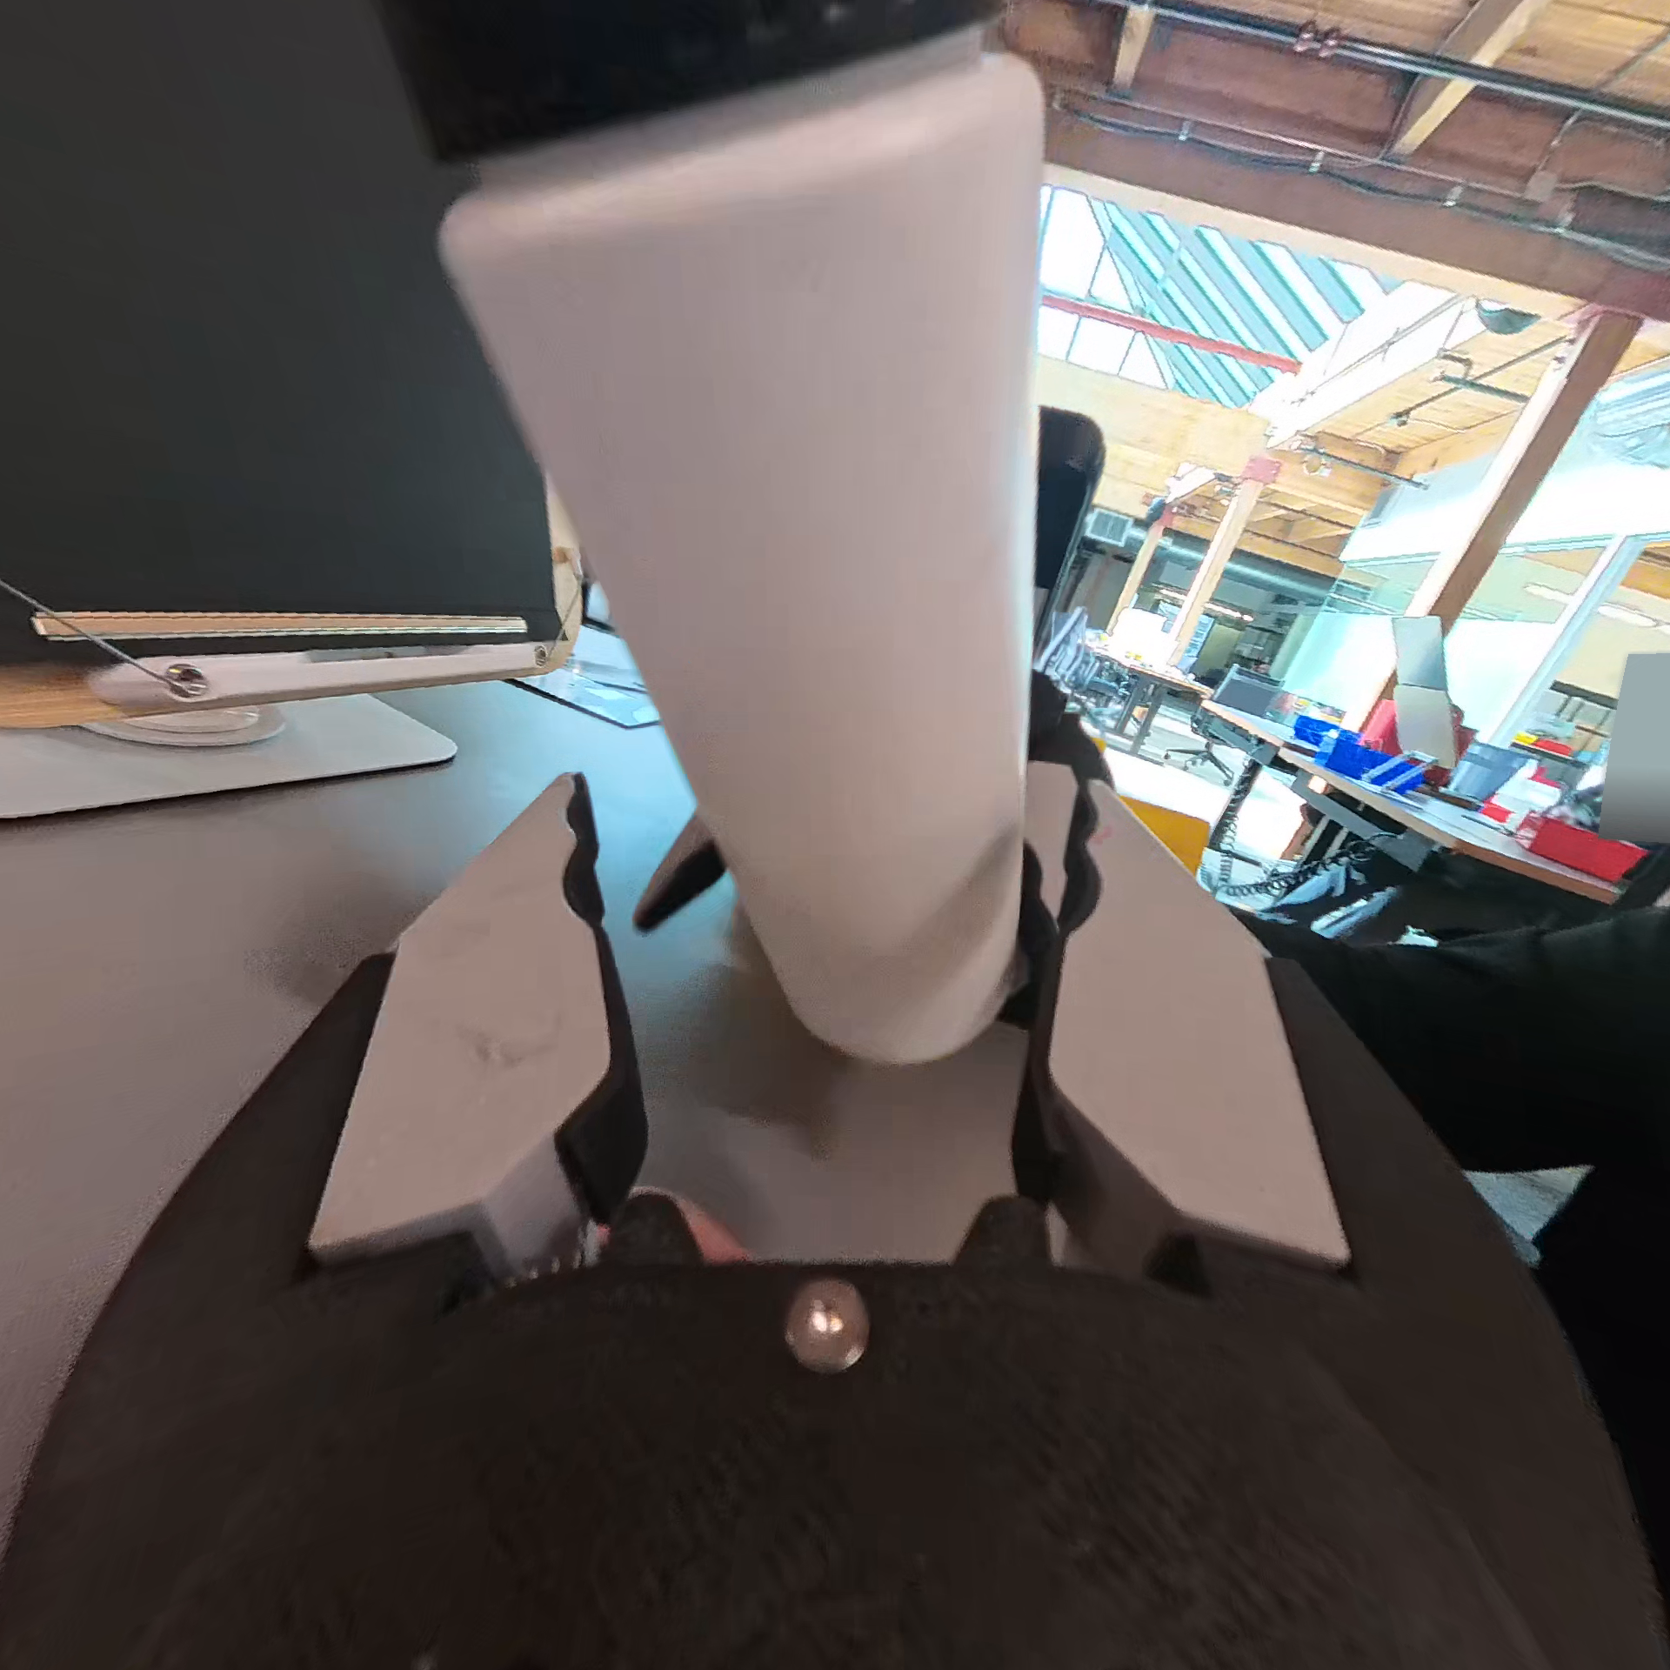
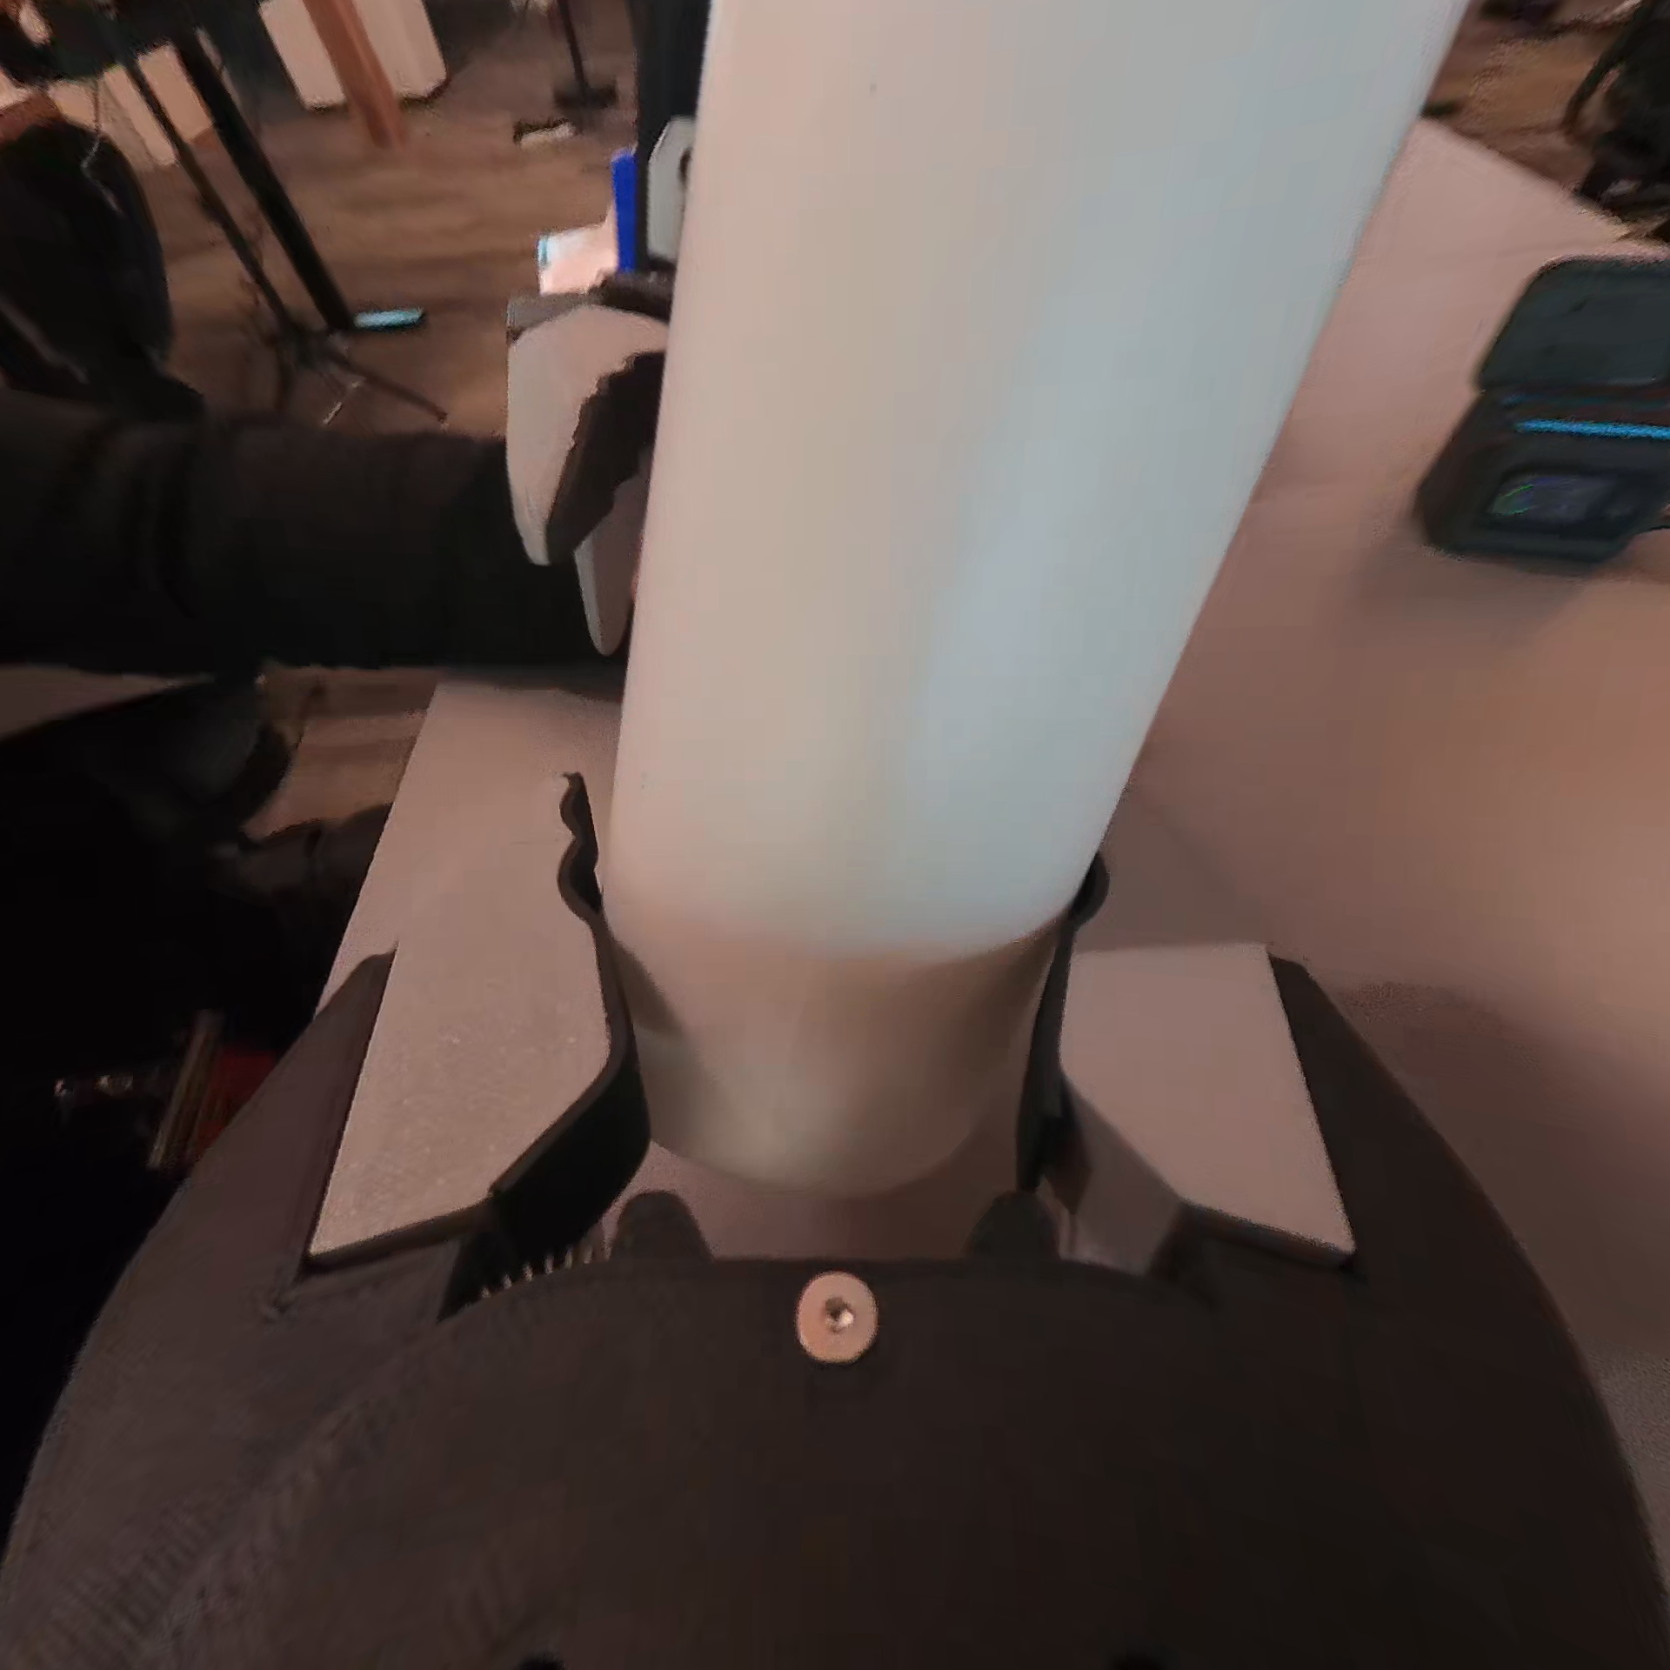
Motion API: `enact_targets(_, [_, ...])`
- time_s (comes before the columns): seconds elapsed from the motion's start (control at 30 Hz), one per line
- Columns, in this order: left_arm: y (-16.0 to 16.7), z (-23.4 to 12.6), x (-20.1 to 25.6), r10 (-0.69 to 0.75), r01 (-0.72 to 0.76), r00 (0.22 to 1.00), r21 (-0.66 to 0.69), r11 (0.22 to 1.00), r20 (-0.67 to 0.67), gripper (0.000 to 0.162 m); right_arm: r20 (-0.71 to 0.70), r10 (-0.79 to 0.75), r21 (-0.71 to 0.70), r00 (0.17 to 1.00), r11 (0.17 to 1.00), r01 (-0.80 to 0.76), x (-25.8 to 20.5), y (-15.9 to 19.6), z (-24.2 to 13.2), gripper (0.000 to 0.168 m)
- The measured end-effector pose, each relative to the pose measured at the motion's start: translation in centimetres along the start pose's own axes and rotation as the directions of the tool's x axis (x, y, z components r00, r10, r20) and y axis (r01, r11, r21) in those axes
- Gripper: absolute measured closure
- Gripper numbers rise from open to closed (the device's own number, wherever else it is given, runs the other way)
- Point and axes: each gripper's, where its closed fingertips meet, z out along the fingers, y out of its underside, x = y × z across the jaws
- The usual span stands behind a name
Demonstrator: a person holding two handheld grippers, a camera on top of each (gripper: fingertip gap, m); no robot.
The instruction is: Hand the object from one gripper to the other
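A tall white cylindrical bottle is held in the air between both grippers. In the right wrist view the bottle fills the space between my right gripper's fingers, which are shut on its lower end. My left gripper is open around the bottle's other part. Its right pad touches the bottle, and a gap shows at the left pad. The left gripper's fingers also show in the right wrist view against the bottle's left side. A black part covers the bottle's far end.
A dark monitor on a white stand sits on the grey table at the left. A black device with a blue stripe lies on the table at the right. A person's black sleeve reaches in from the left. The left gripper's tips are roughly 6 centimetres from the right gripper's.
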Motion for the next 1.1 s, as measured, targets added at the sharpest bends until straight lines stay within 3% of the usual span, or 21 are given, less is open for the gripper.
enact_targets(0.07, [0.5, 0.3, 0.5, 0.021, -0.021, 1.000, -0.016, 1.000, -0.017, 0.061, 0.035, -0.026, -0.082, 0.999, 0.996, 0.029, -1.0, 1.5, 1.7, 0.065])
enact_targets(0.13, [1.4, 0.6, 0.7, 0.039, -0.040, 0.999, -0.053, 0.998, -0.023, 0.051, 0.011, -0.121, -0.201, 0.993, 0.972, 0.121, -1.2, 3.5, 2.9, 0.065])
enact_targets(0.2, [1.9, 0.8, 1.1, 0.076, -0.079, 0.996, -0.073, 0.994, -0.035, 0.050, 0.012, -0.141, -0.230, 0.990, 0.963, 0.140, -1.3, 4.1, 3.2, 0.066])
enact_targets(0.47, [1.5, 0.5, 1.9, 0.235, -0.241, 0.969, -0.088, 0.966, -0.075, 0.059, 0.027, -0.093, -0.113, 0.995, 0.989, 0.096, -1.2, 2.3, 2.2, 0.073])
enact_targets(0.77, [0.6, 0.5, -0.1, 0.483, -0.473, 0.867, -0.101, 0.875, 0.126, 0.060, -0.010, -0.005, 0.087, 1.000, 0.996, 0.006, 0.6, -0.8, -1.0, 0.087])
enact_targets(0.9, [0.7, 0.1, -1.6, 0.477, -0.454, 0.859, -0.153, 0.877, 0.186, 0.061, -0.102, -0.060, 0.089, 0.993, 0.994, 0.069, 1.3, -1.2, -1.1, 0.084])
enact_targets(1.1, [1.4, 0.4, -1.8, 0.480, -0.447, 0.857, -0.193, 0.873, 0.187, 0.061, -0.045, -0.063, 0.159, 0.997, 0.985, 0.070, 0.1, -2.4, -1.4, 0.081])
